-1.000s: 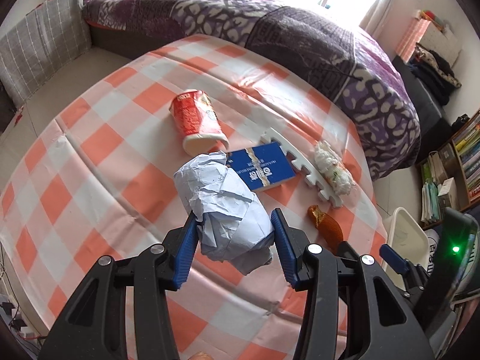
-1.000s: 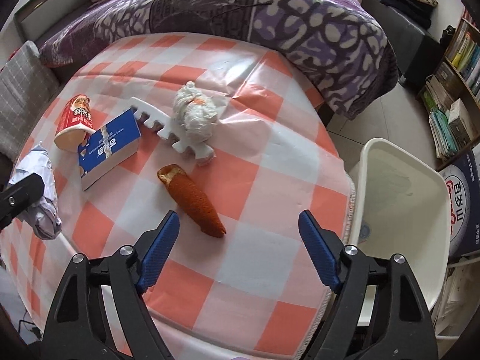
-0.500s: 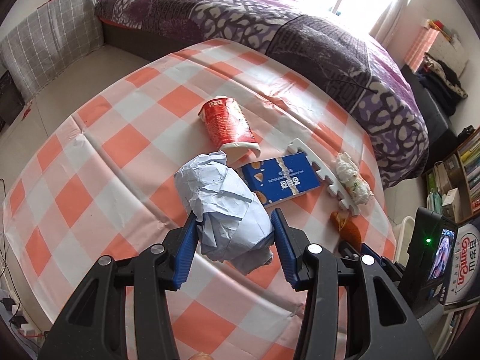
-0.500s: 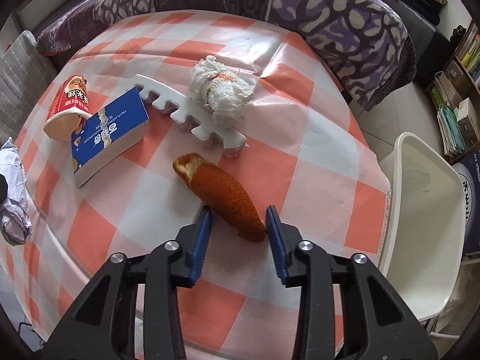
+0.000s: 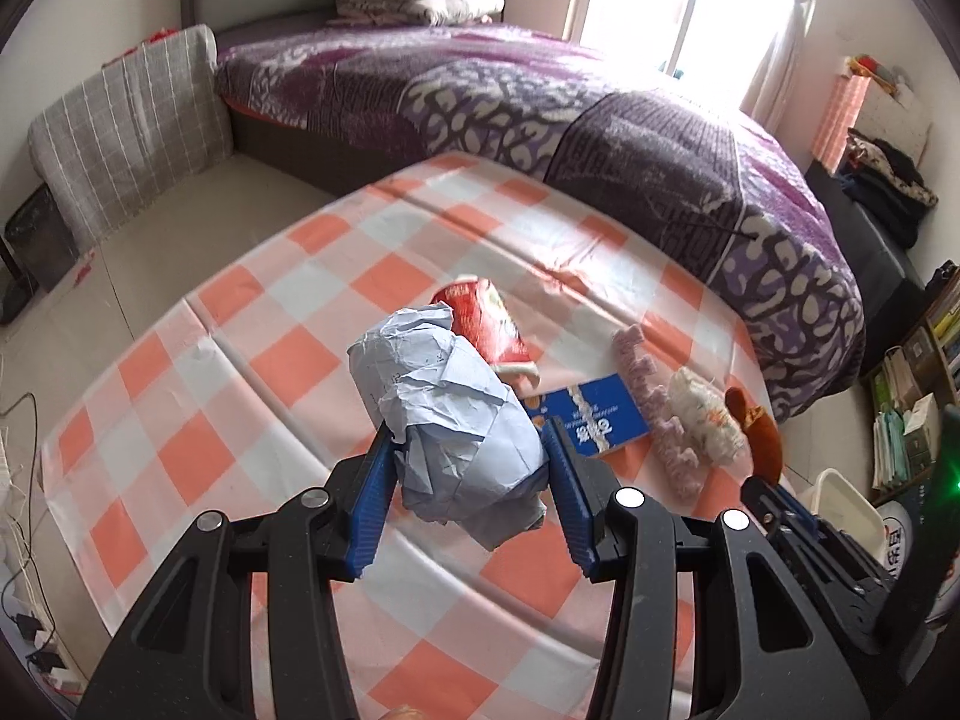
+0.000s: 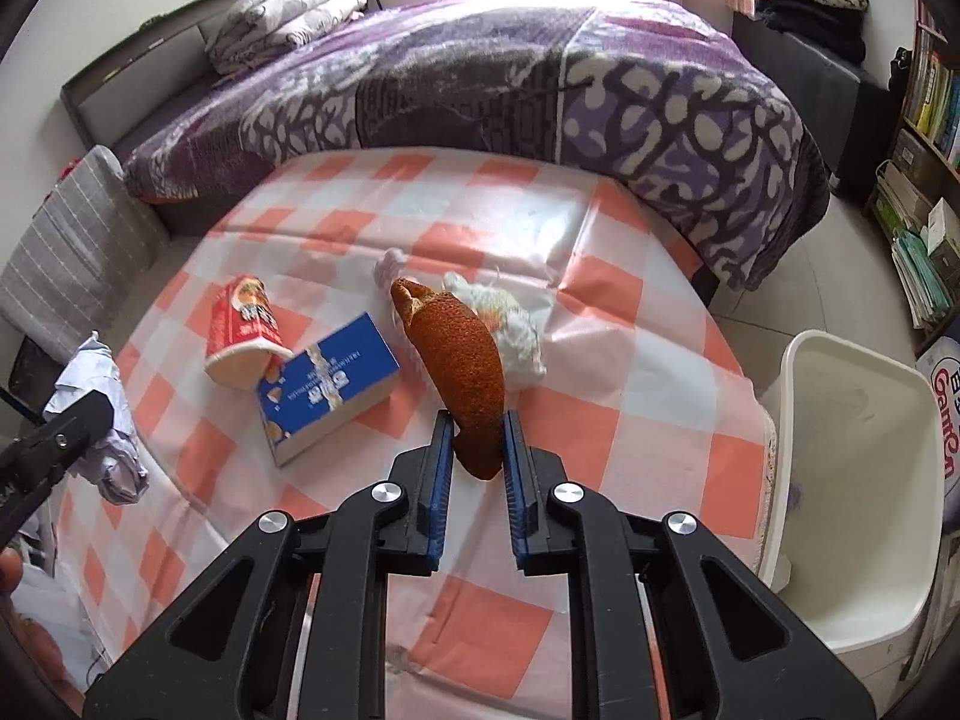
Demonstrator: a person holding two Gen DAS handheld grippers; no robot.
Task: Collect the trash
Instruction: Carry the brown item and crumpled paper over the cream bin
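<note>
Closing on a brown fried snack [image 6: 465, 372], the right gripper [image 6: 475, 450] holds it above the checkered counter [image 6: 600, 396]; the left gripper [image 5: 465, 468] clenches a crumpled paper ball [image 5: 444, 408] above the counter.

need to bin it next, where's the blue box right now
The blue box lies flat on the checked tablecloth, left of centre in the right wrist view, touching the tipped red cup.

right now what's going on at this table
A person is clearing trash with two tools. The left hand-held gripper is shut on a crumpled paper ball. The right hand-held gripper is closing on an orange-brown wrapper. A red cup, blue box and white bin wait nearby.
</note>
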